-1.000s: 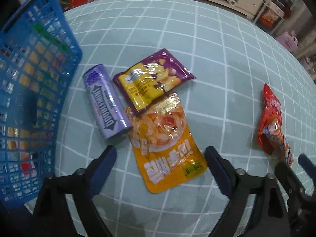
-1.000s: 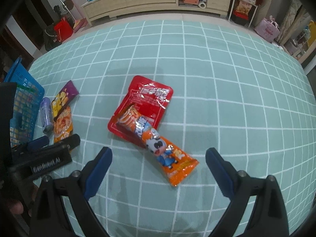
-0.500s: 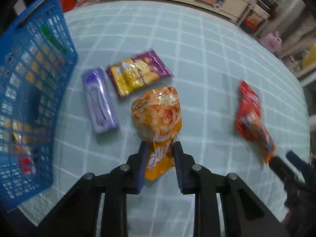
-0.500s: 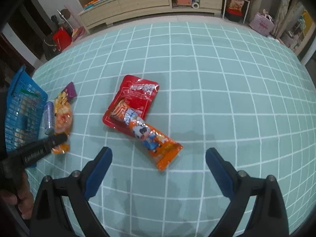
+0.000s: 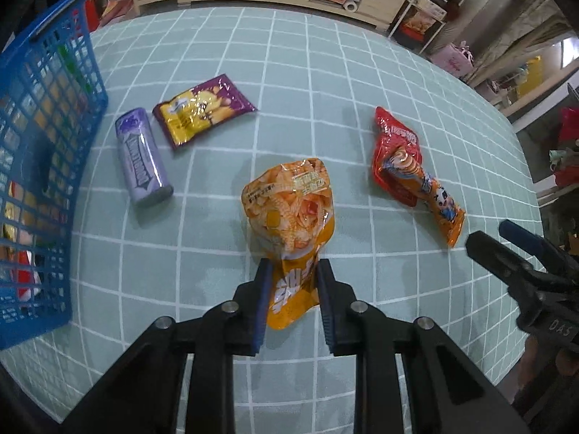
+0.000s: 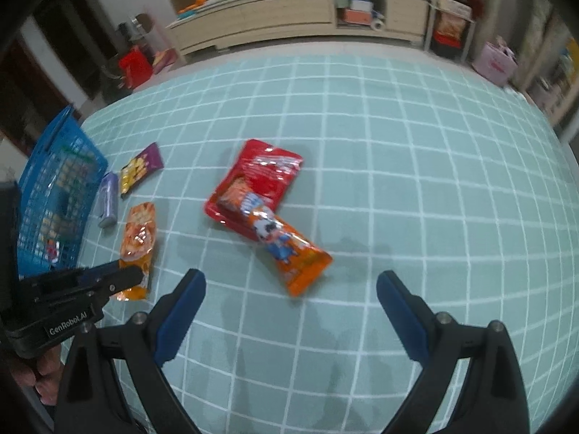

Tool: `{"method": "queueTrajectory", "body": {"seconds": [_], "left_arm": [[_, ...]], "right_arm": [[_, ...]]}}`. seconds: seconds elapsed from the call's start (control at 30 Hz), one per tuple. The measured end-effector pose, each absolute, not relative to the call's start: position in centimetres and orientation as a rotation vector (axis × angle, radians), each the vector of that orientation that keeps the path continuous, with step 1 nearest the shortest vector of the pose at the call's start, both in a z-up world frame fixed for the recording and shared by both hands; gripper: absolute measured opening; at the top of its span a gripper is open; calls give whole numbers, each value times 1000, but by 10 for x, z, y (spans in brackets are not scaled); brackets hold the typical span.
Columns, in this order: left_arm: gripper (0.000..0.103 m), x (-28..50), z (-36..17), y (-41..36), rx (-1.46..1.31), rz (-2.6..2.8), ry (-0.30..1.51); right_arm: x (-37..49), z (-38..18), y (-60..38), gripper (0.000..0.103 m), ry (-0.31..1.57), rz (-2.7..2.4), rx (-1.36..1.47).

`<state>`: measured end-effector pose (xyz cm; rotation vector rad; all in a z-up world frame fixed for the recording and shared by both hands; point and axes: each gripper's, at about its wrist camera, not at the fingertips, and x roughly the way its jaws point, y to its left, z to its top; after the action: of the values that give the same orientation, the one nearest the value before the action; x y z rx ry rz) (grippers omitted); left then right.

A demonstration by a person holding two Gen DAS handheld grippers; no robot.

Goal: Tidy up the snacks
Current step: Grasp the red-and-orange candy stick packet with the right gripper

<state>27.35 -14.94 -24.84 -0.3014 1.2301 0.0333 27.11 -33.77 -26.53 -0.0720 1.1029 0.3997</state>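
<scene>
Pale teal tablecloth with a white grid (image 6: 398, 166) spreads ahead of the gripper. Beyond its far edge, a long low beige wooden cabinet (image 6: 289, 14); to the right of this, a white wire shelving rack (image 6: 452, 11) and a pink bag (image 6: 495, 63).

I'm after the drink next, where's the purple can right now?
In the left wrist view the purple can lies on its side at left, between the blue basket and the purple-and-yellow snack bag.

Both wrist cameras look down from near, facing the far edge of the teal checked worktop (image 5: 325, 72); both share the blue plastic mesh basket (image 5: 43, 115) (image 6: 54, 188).
</scene>
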Motion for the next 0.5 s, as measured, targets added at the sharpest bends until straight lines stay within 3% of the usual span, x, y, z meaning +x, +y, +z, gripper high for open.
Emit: {"method": "queueTrajectory", "body": {"seconds": [0.23, 0.4, 0.47, 0.5], "left_arm": [[23, 281, -240, -158, -225, -27, 1163], [23, 289, -243, -168, -194, -59, 1163], [23, 293, -245, -171, -184, -67, 1163], [23, 293, -244, -173, -174, -68, 1161]], "right_arm": [[292, -277, -310, 95, 1074, 461, -157], [304, -290, -295, 70, 1094, 467, -228], [305, -294, -294, 36, 1107, 471, -231], [304, -295, -295, 29, 1107, 458, -237]]}}
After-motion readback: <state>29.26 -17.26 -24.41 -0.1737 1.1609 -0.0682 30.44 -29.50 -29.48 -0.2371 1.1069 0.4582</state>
